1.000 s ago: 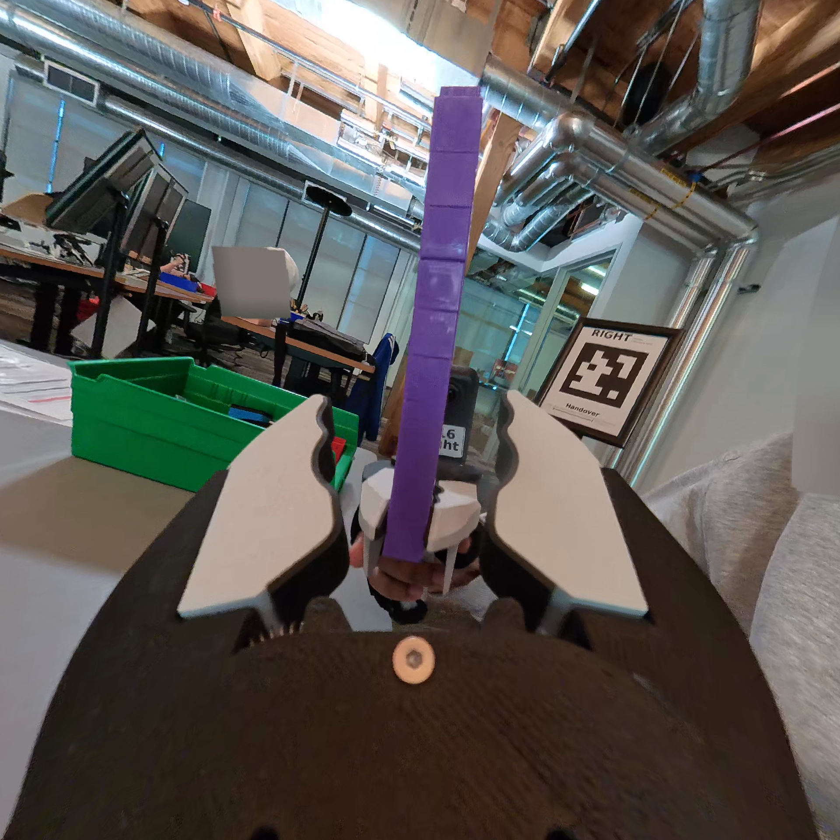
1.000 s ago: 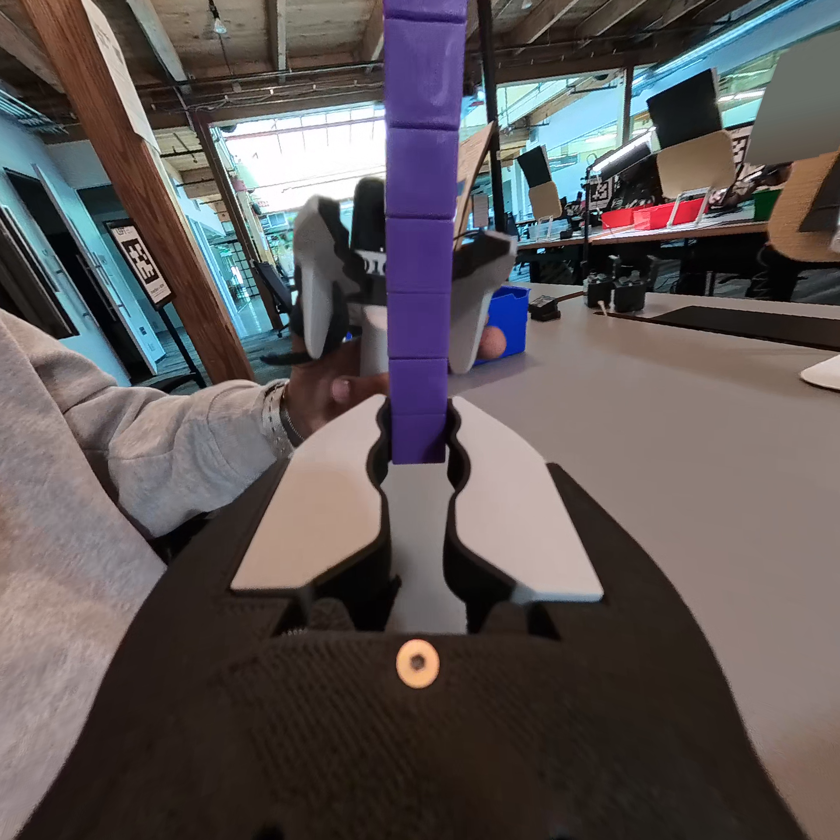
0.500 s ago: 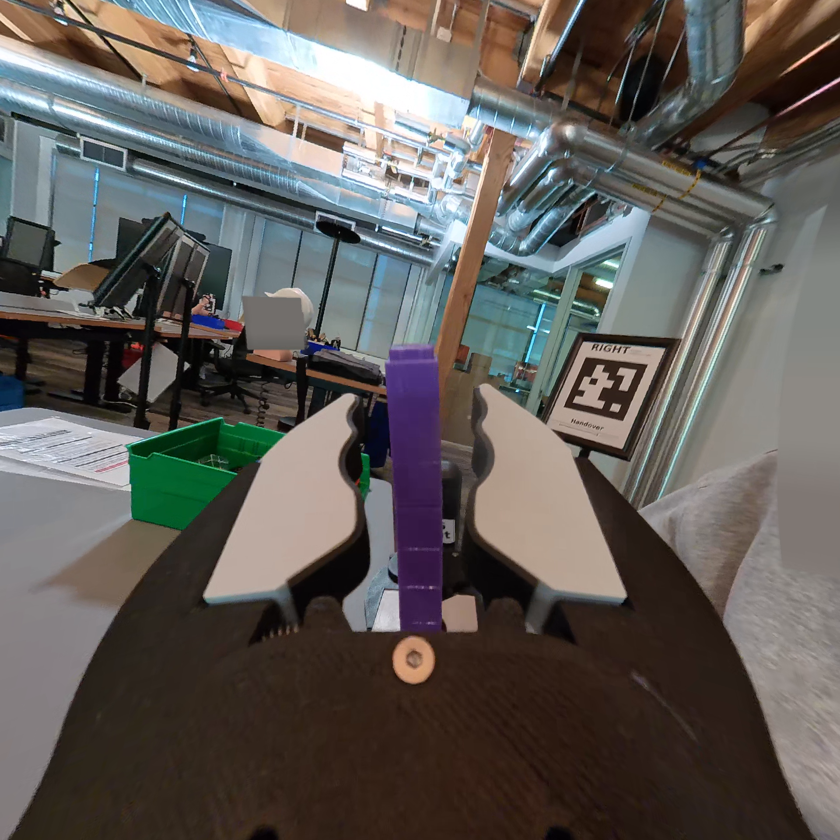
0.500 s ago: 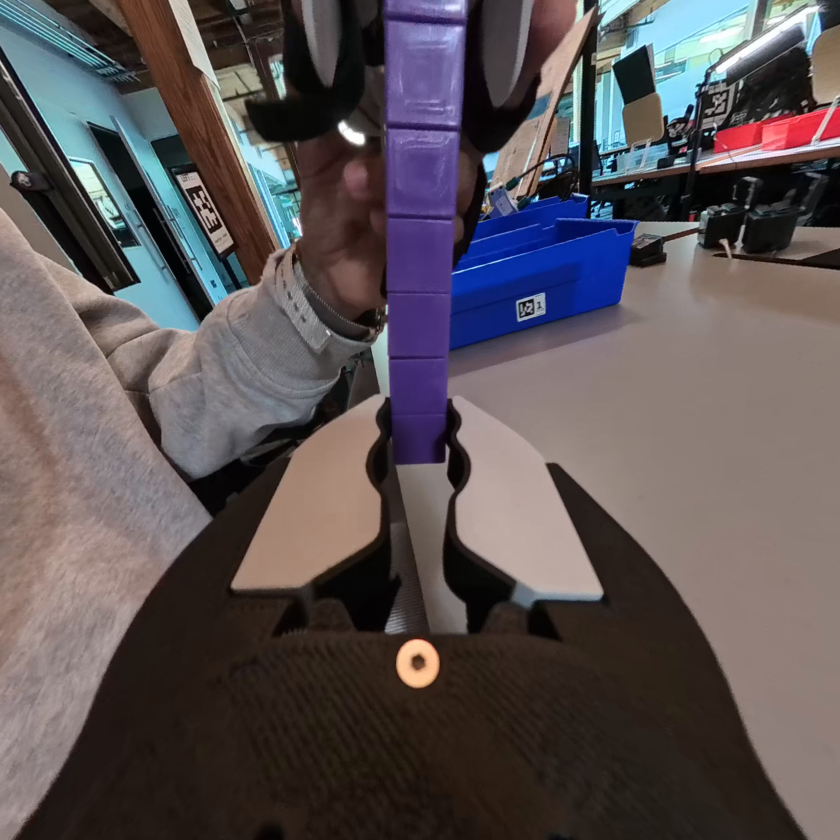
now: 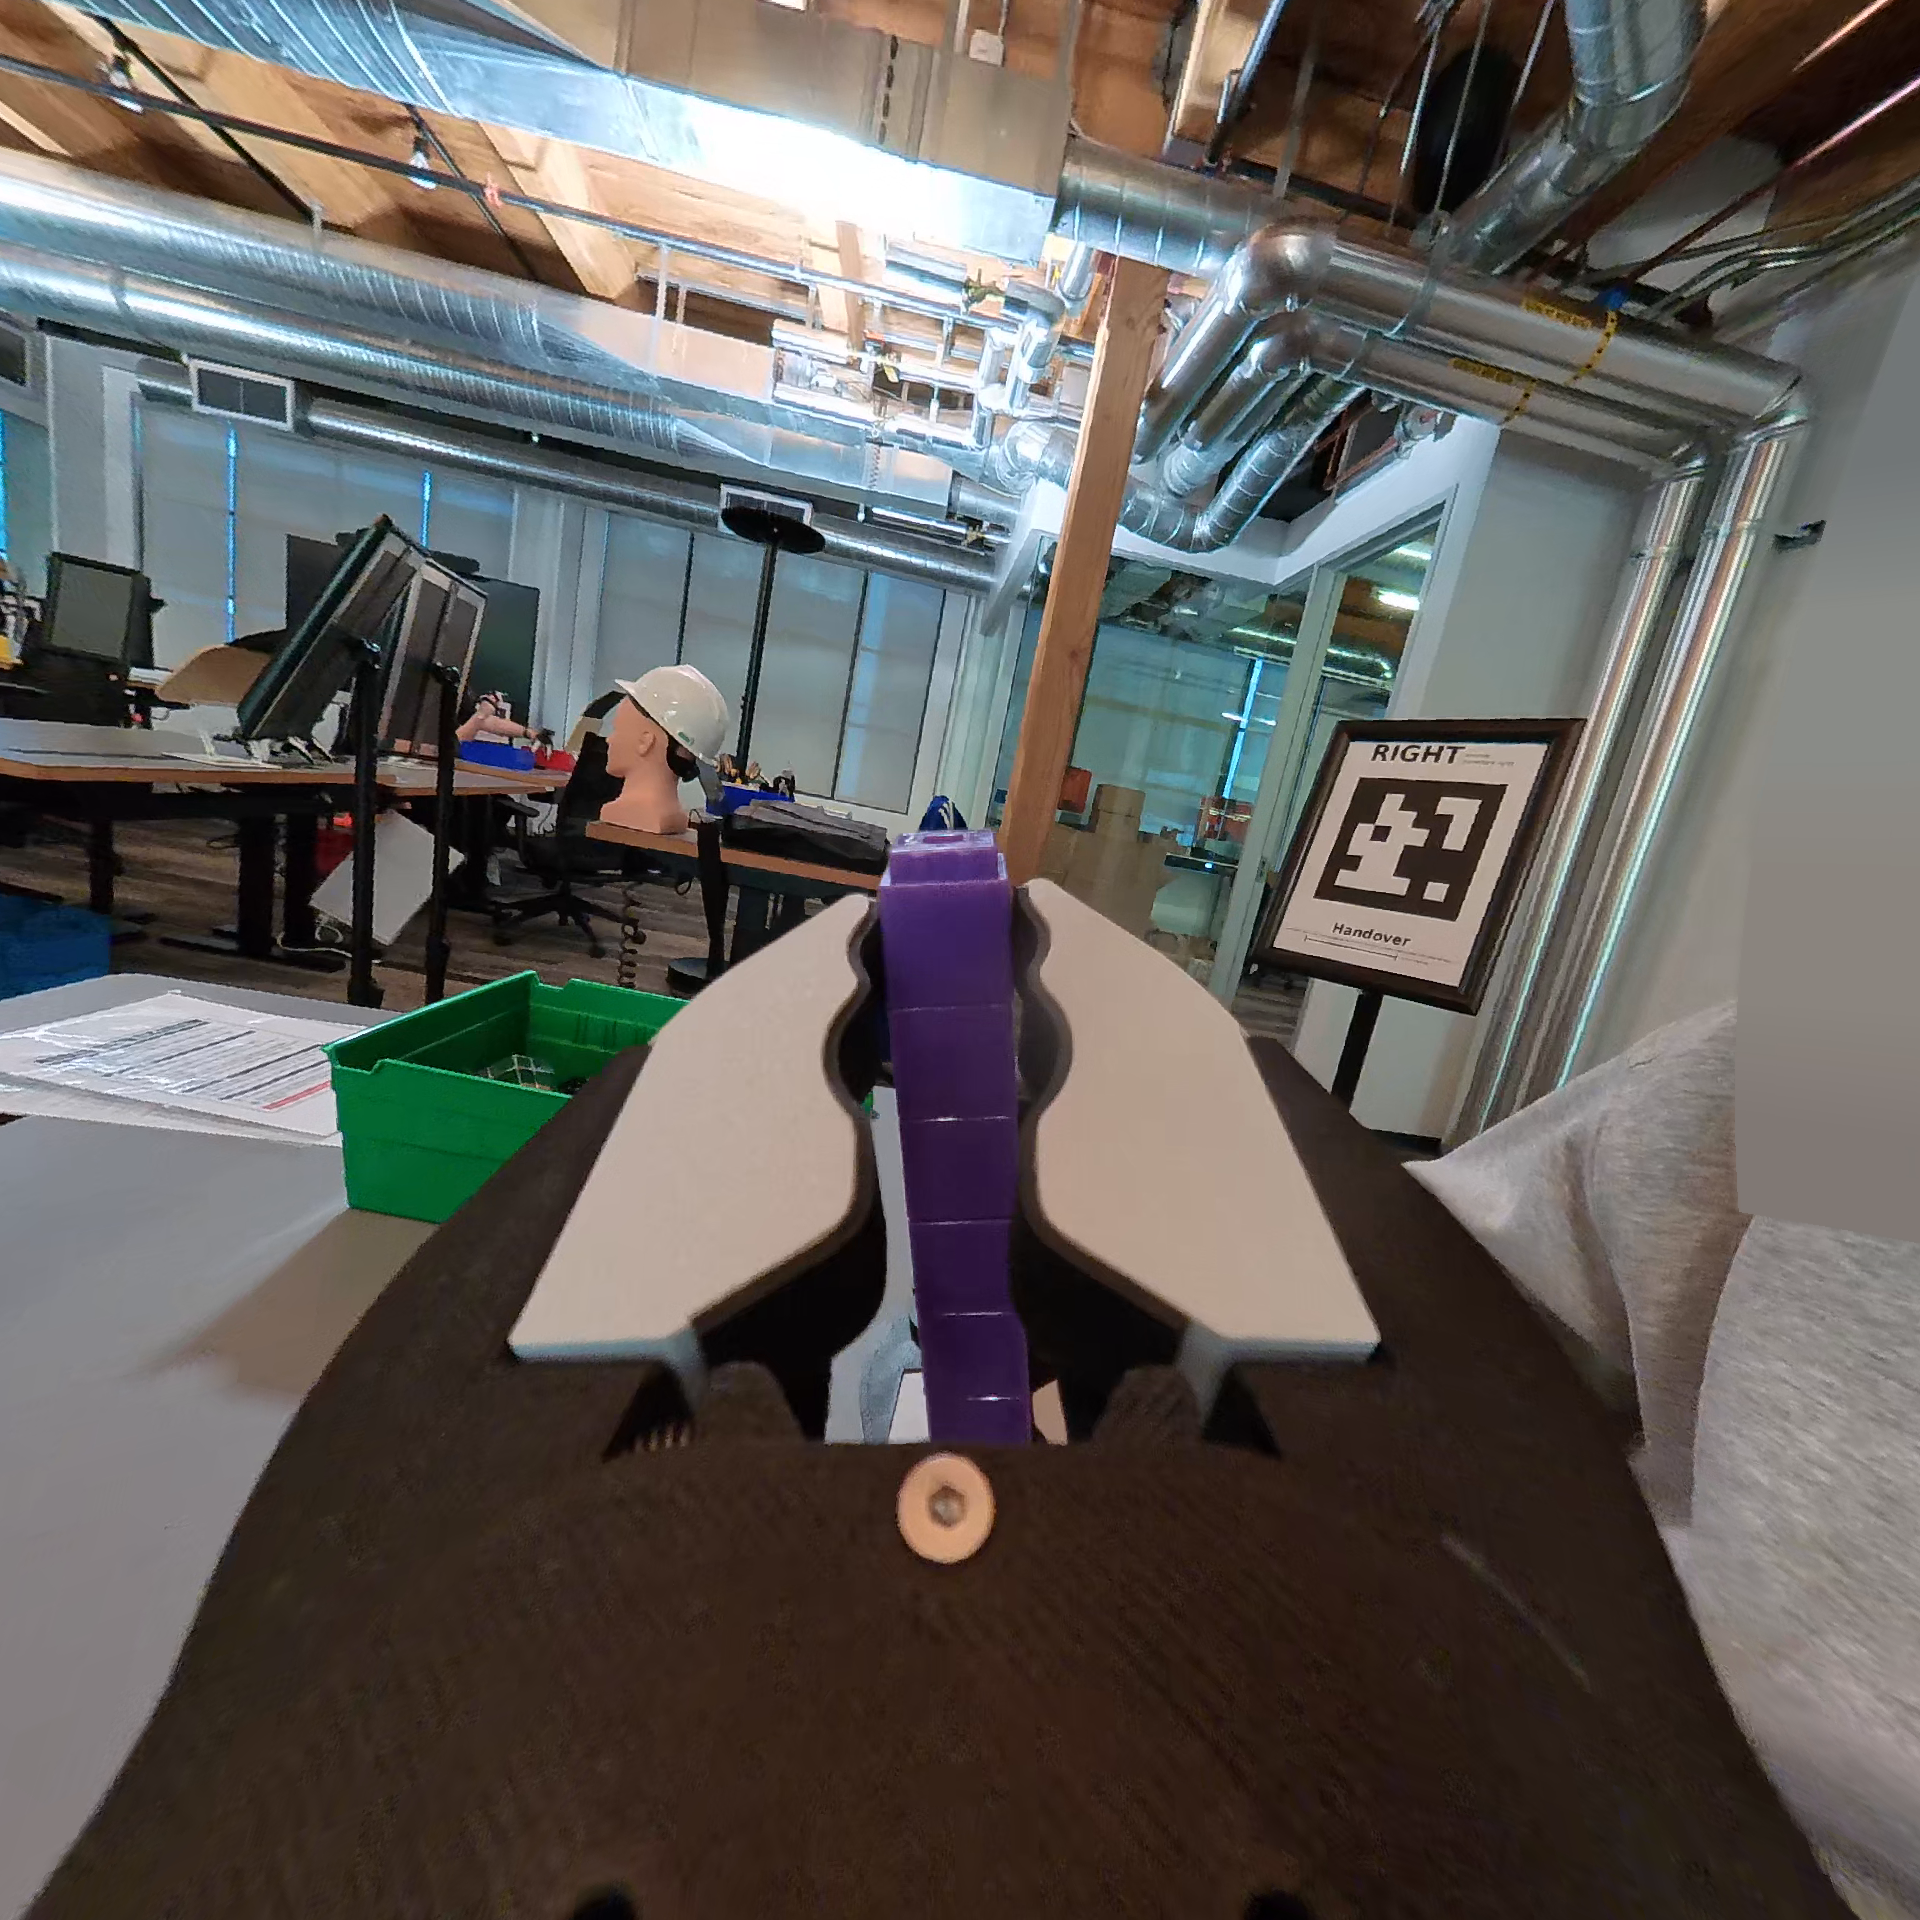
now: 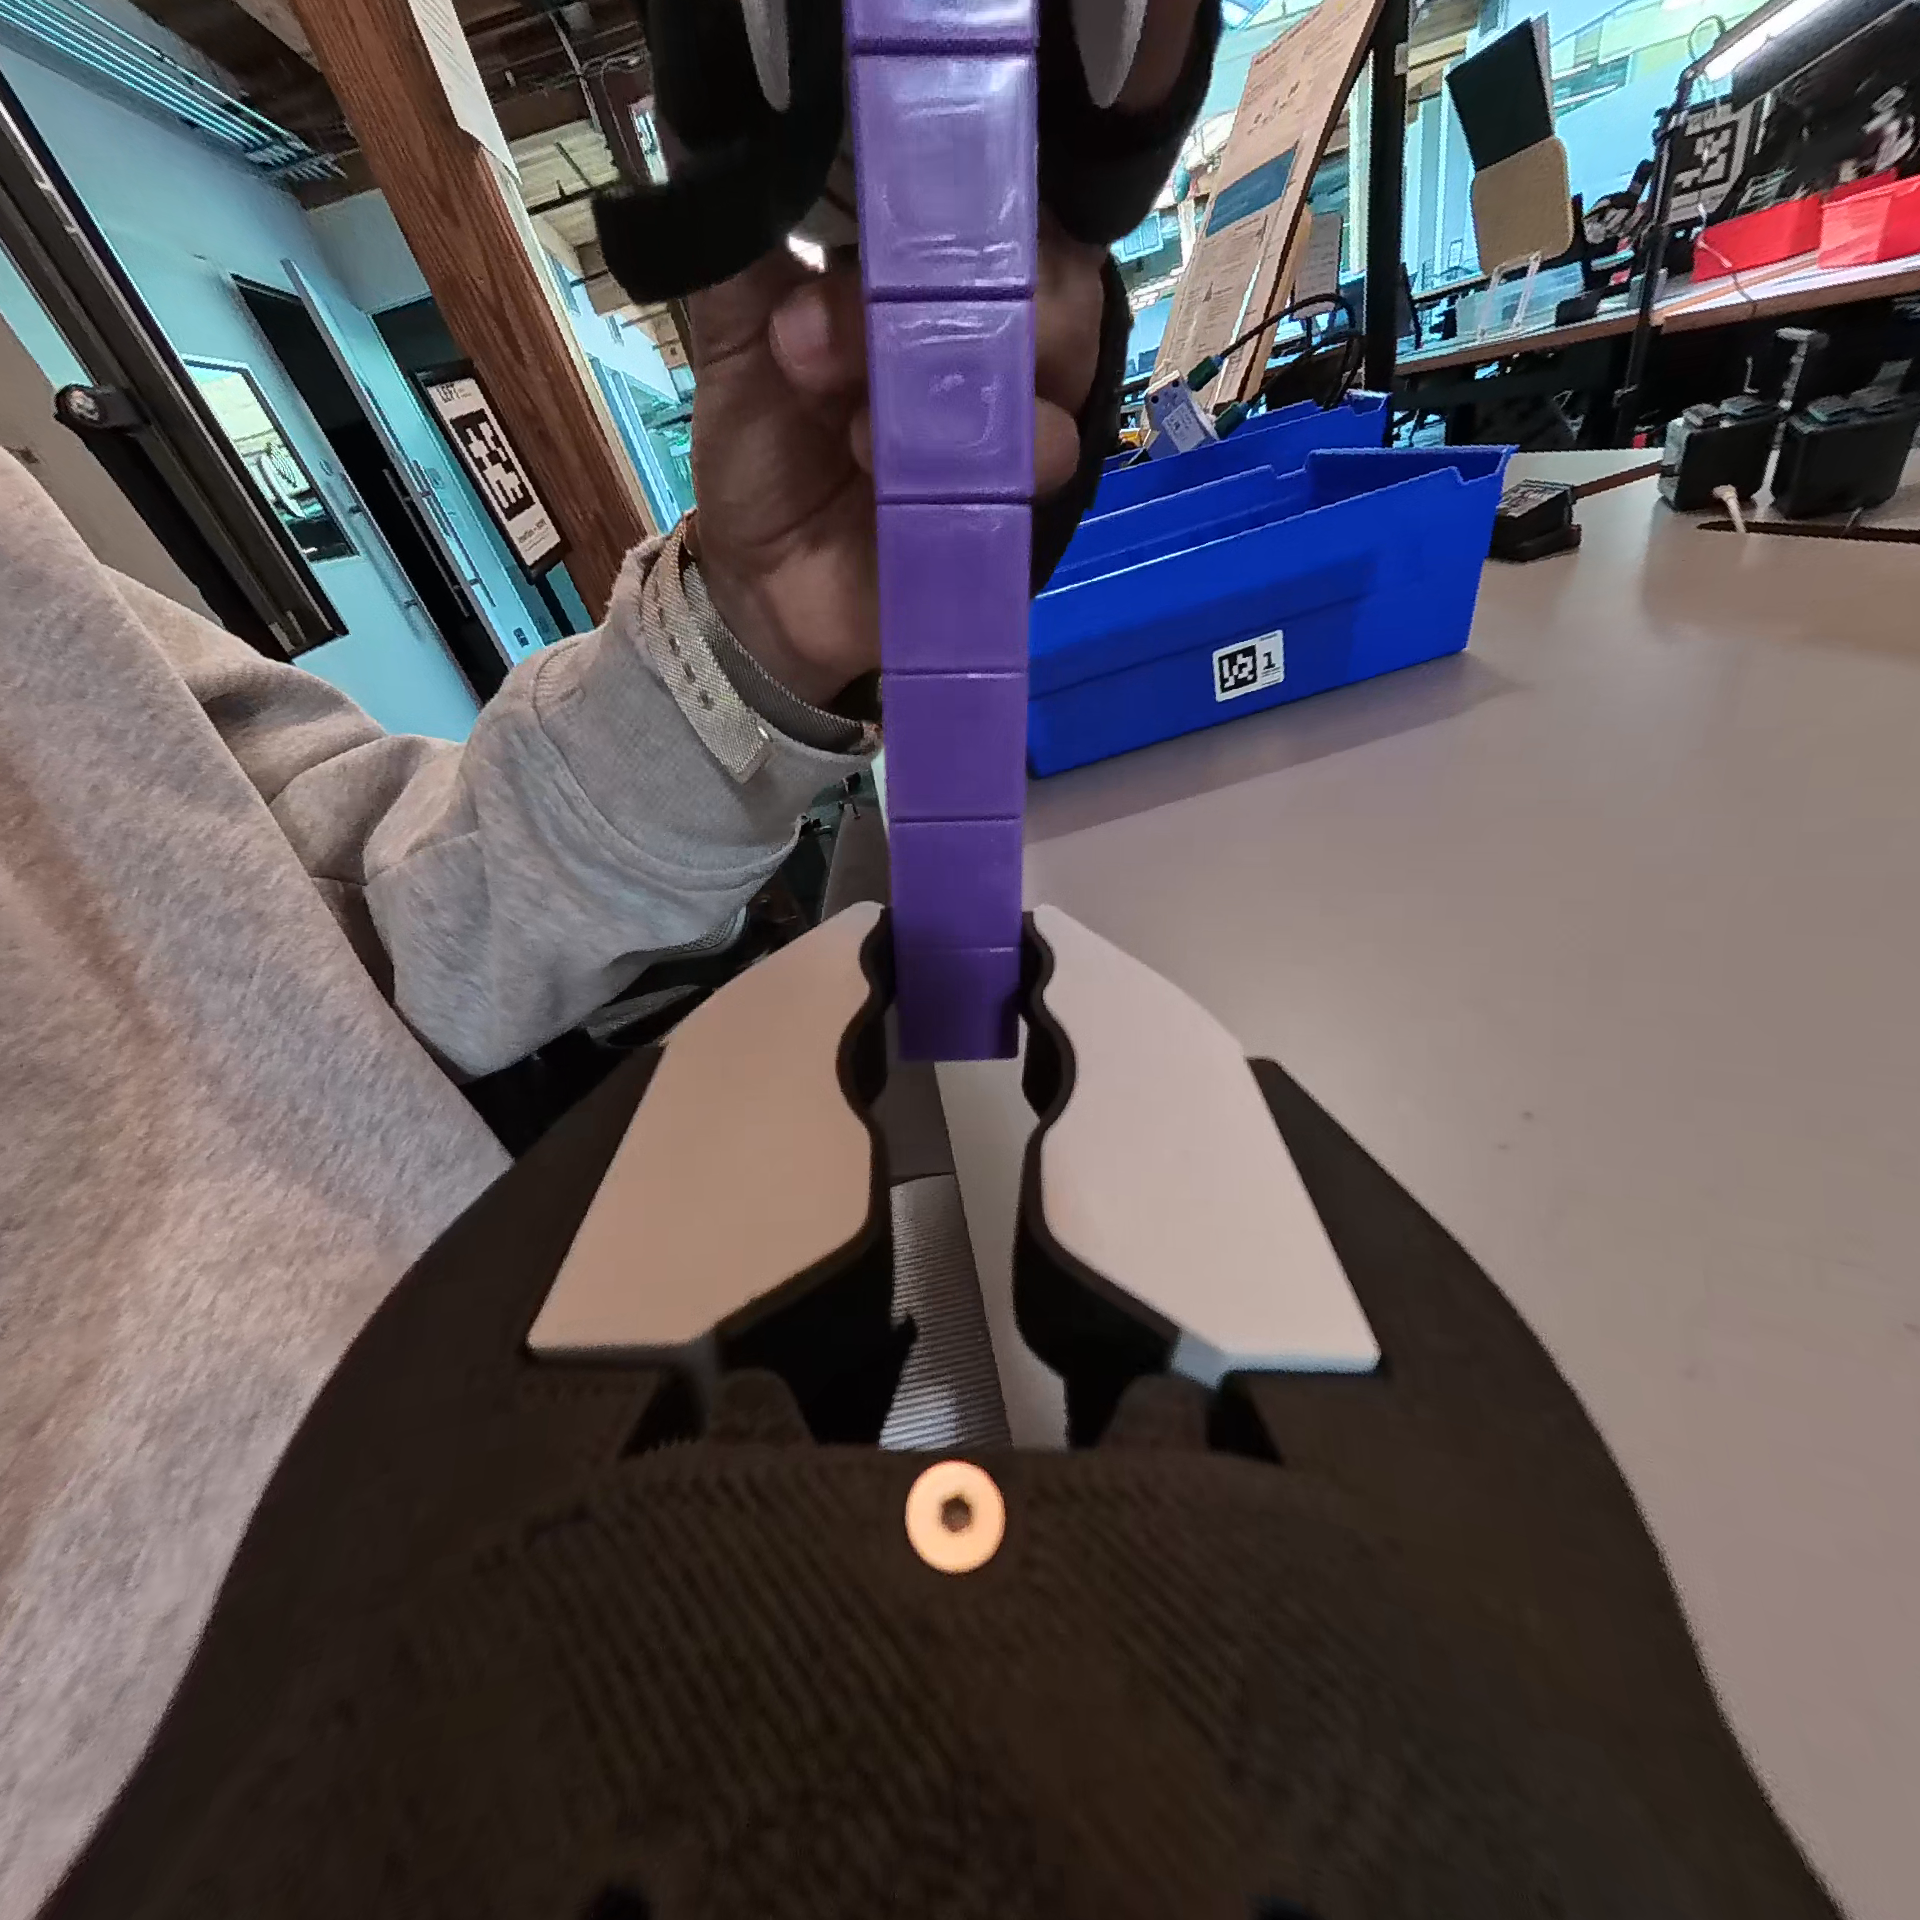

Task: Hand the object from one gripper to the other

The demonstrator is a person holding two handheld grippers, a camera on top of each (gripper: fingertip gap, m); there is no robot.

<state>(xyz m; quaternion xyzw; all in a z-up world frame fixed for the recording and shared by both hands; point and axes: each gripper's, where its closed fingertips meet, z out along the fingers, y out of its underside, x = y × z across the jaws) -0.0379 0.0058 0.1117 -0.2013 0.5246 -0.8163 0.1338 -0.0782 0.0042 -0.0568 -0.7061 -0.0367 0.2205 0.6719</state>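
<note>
A long purple stick of joined cubes stands upright between both grippers. In the left wrist view my left gripper has its fingers pressed against the stick's top end. In the right wrist view my right gripper is shut on the stick's bottom end. The left gripper shows above it at the top edge, held by a hand, with a finger on either side of the stick. The right gripper is hidden below the left one in the left wrist view.
A green bin and a sheet of paper lie on the grey table to the left. A blue bin stands on the table behind the stick. A framed sign on a stand and a grey sleeve are close by. My hands' fingertips stand some 15 cm from each other.
My left gripper has moved in over the stick's upper end, and its fingers have closed from wide open onto the stick. The right gripper has kept its hold on the bottom.
</note>
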